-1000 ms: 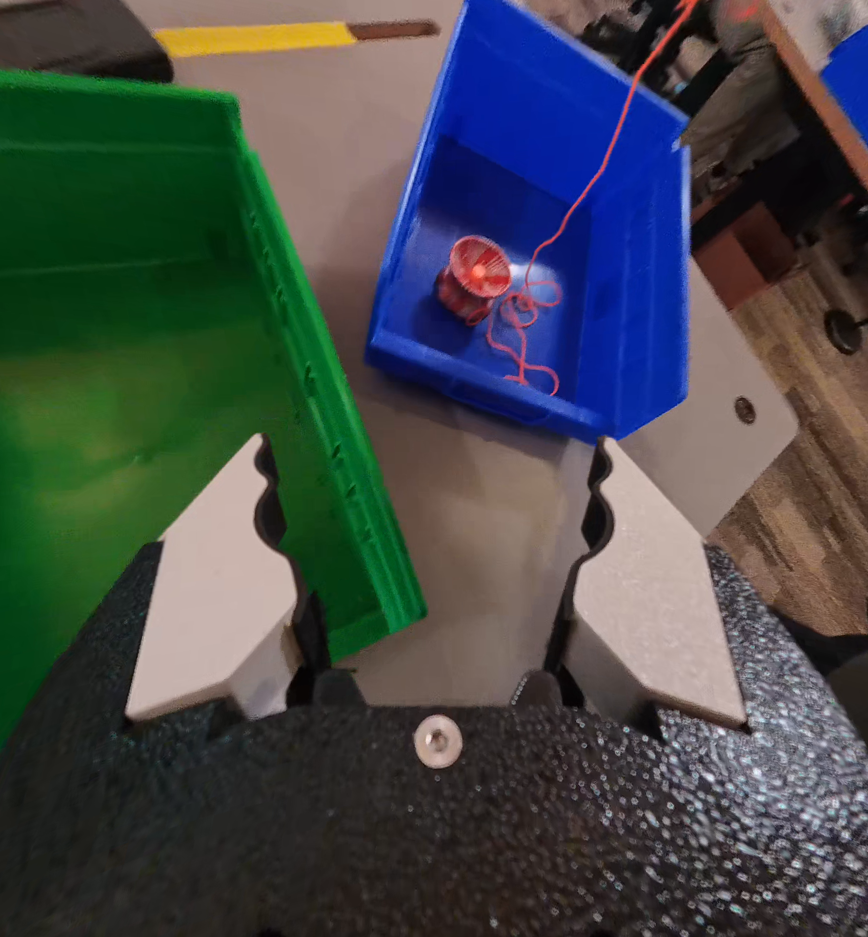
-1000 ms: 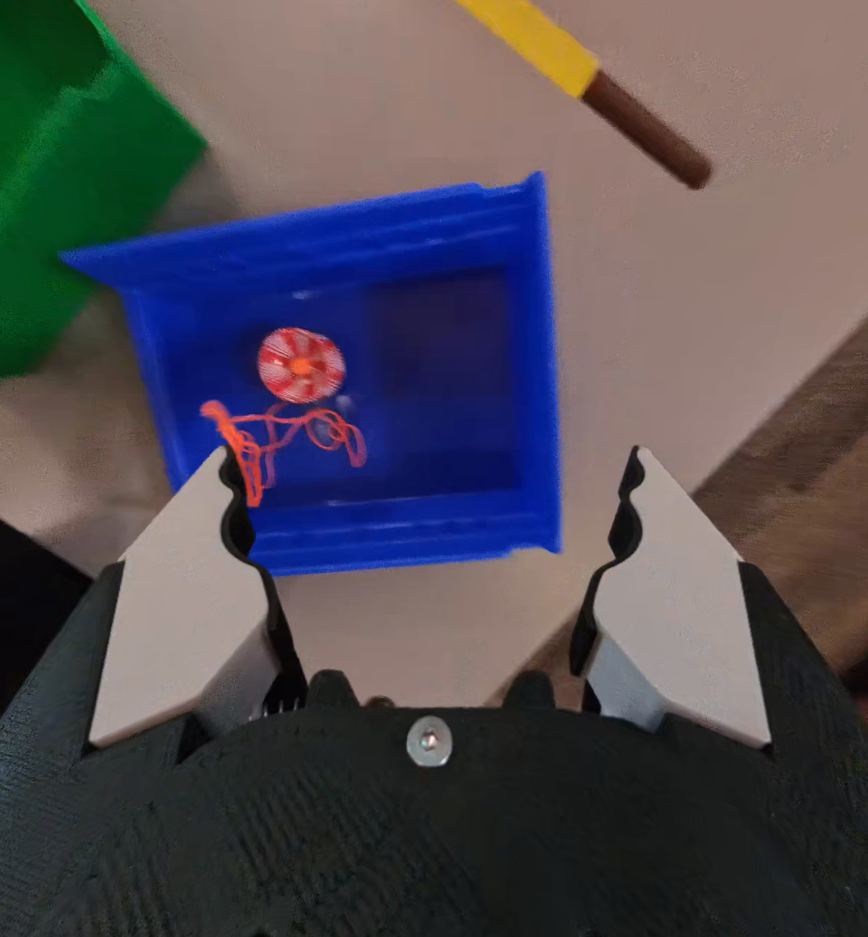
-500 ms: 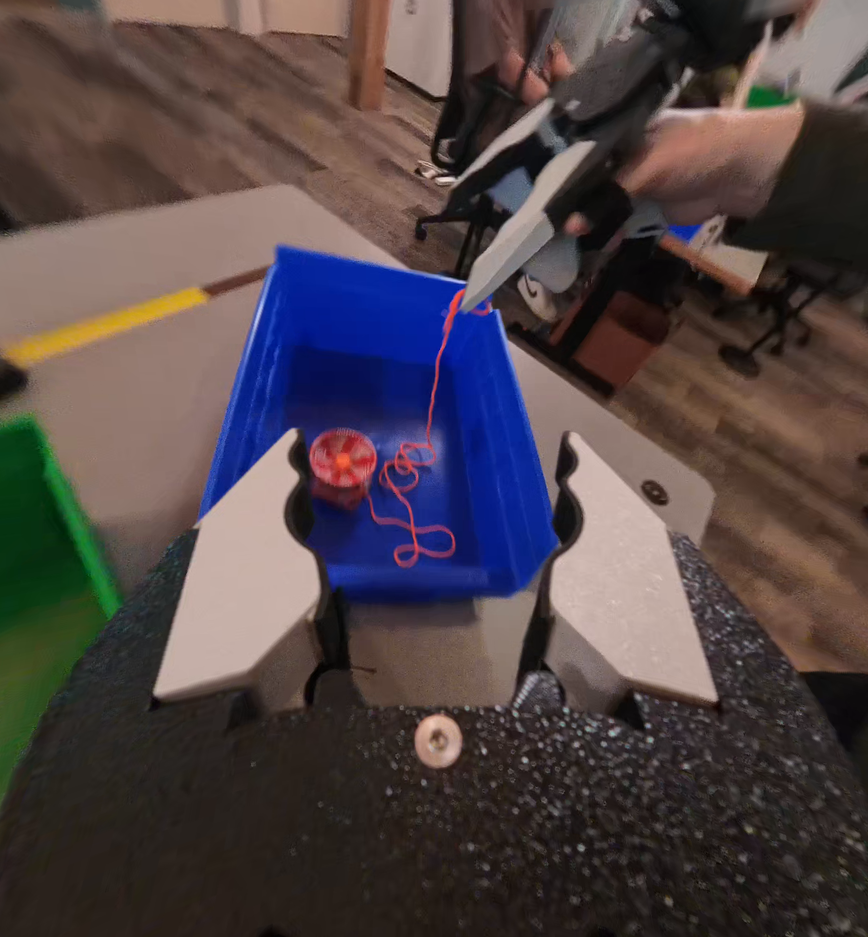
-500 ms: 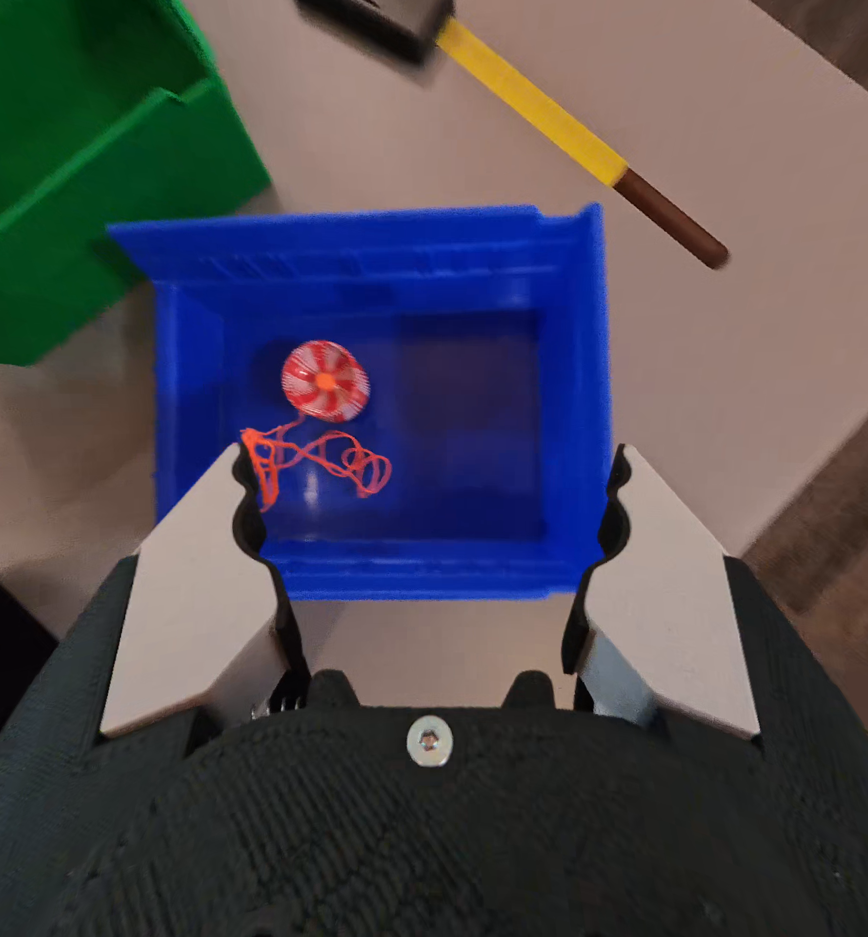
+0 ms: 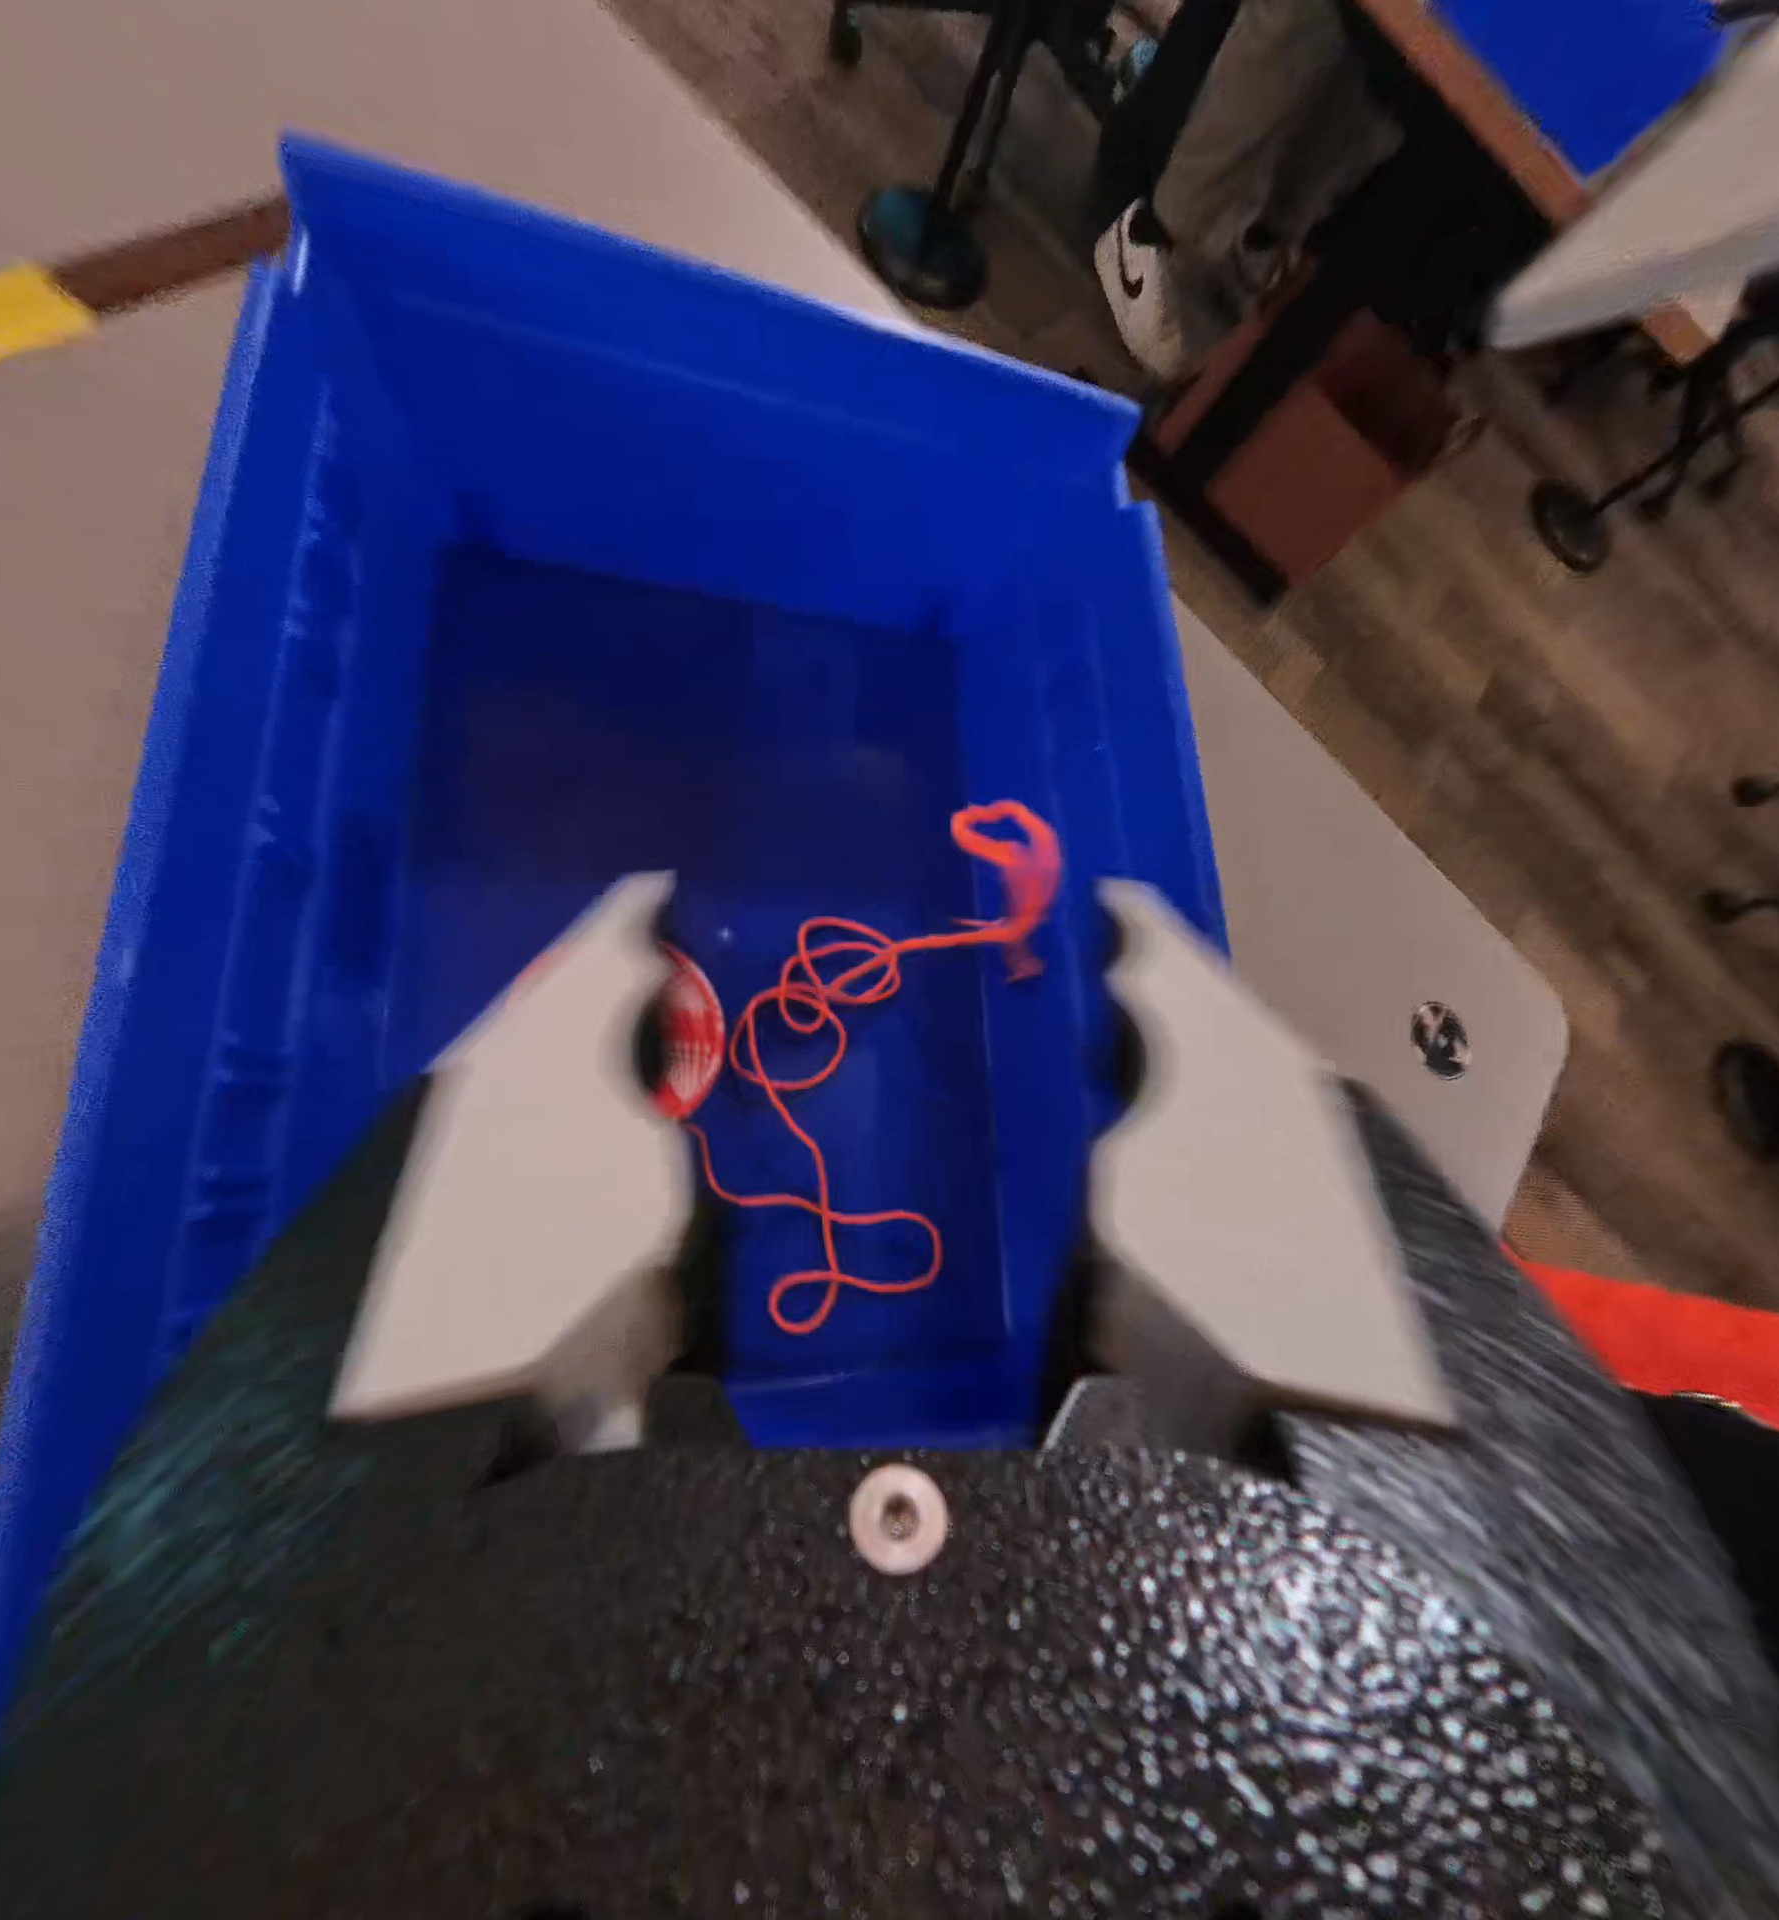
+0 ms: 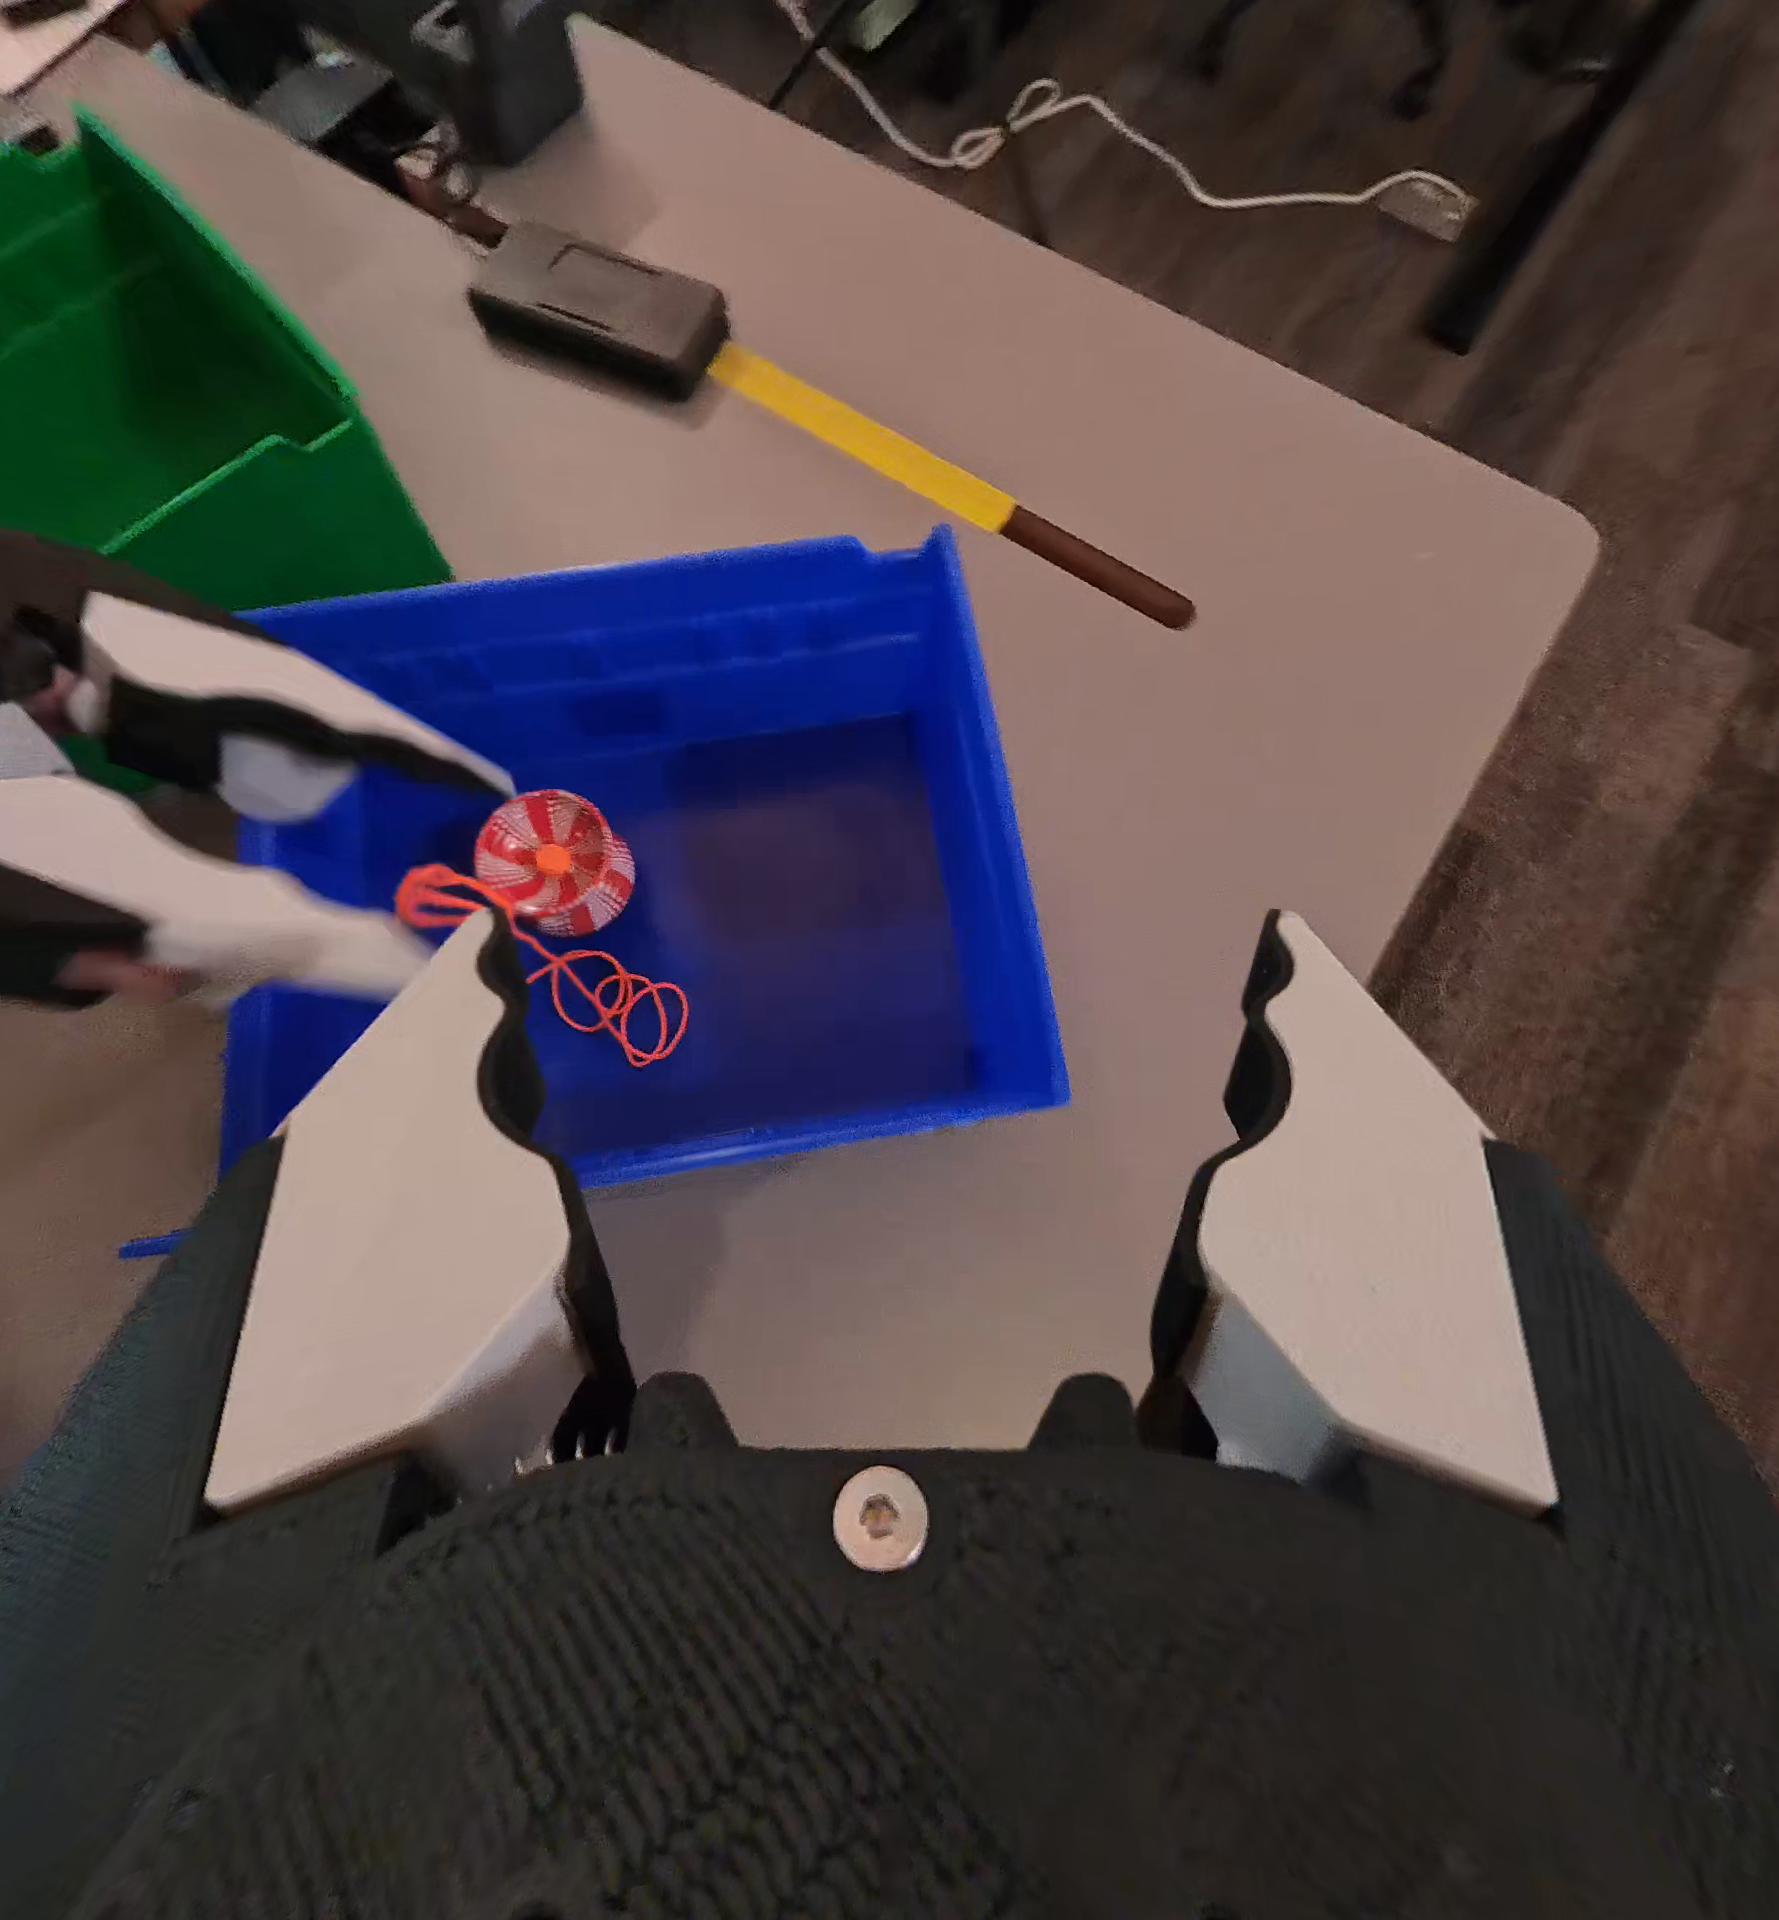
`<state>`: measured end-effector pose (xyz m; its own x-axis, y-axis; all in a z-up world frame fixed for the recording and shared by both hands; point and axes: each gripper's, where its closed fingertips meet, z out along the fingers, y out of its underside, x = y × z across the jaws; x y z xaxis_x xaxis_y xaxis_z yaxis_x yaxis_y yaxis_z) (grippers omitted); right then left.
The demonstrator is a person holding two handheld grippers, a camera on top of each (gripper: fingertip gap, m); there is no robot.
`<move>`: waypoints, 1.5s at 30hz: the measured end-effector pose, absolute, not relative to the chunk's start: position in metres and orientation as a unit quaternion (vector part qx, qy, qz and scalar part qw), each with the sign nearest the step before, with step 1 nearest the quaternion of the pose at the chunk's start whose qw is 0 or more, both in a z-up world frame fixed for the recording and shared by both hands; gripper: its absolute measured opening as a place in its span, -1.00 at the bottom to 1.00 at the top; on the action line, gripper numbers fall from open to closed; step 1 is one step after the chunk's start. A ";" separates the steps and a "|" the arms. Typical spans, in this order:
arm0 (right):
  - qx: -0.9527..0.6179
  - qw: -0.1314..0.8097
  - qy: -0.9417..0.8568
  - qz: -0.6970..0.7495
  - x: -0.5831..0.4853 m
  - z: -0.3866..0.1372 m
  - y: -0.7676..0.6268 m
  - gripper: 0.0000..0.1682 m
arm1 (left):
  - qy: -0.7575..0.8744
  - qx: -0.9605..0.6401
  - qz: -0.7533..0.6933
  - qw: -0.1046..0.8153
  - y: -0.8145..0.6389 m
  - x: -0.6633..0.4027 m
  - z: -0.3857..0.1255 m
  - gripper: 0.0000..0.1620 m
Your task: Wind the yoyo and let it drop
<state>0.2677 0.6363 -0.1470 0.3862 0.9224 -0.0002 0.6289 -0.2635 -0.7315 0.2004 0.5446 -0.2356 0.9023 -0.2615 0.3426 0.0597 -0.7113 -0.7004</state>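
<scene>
A red-and-white yoyo (image 6: 552, 862) lies on the floor of a blue bin (image 6: 978, 831). Its orange string (image 6: 625, 1008) lies loose in loops beside it. In the left wrist view the yoyo (image 5: 693, 1039) is half hidden behind my left finger, with the string (image 5: 823, 1143) spread between my fingers and its end loop (image 5: 1004, 862) near the bin's right wall (image 5: 1072, 644). My left gripper (image 5: 885, 904) is open and reaches into the bin; in the right wrist view it (image 6: 449, 862) comes in from the left, its tips just short of the yoyo. My right gripper (image 6: 885, 925) is open and empty, above the bin's near side.
A green bin (image 6: 116, 343) stands left of the blue one. A black box (image 6: 604, 312) with a yellow-and-brown stick (image 6: 854, 436) lies behind it on the grey table (image 6: 1228, 436). The table's edge and corner are at the right, with floor, chairs and a cable beyond.
My left gripper has moved forward and down into the blue bin, up to the yoyo. The string no longer hangs from my right gripper's finger and lies in the bin. My right gripper has drawn back.
</scene>
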 end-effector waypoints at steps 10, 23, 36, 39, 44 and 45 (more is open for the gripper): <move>-0.820 0.361 -0.396 0.201 0.300 -0.192 0.624 0.64 | 0.144 -0.956 -0.034 0.255 0.501 0.156 -0.228 0.95; -0.873 0.250 -0.305 0.287 0.263 -0.272 0.563 0.06 | -0.103 -0.978 -0.001 0.182 0.331 0.051 -0.319 -0.52; -0.835 0.263 -0.392 0.281 0.175 -0.268 0.540 -0.64 | -0.145 -0.939 0.143 0.279 0.211 0.065 -0.235 -0.97; -0.812 0.254 -0.427 0.306 0.121 -0.267 0.502 -0.63 | -0.202 -0.927 0.163 0.273 0.172 0.060 -0.221 -0.96; -0.757 0.225 -0.451 0.415 0.046 -0.234 0.442 -0.08 | -0.282 -0.901 0.190 0.271 0.129 0.030 -0.192 -0.95; -0.744 0.241 -0.448 0.433 0.043 -0.218 0.440 -0.08 | -0.287 -0.897 0.191 0.277 0.125 0.024 -0.182 -0.95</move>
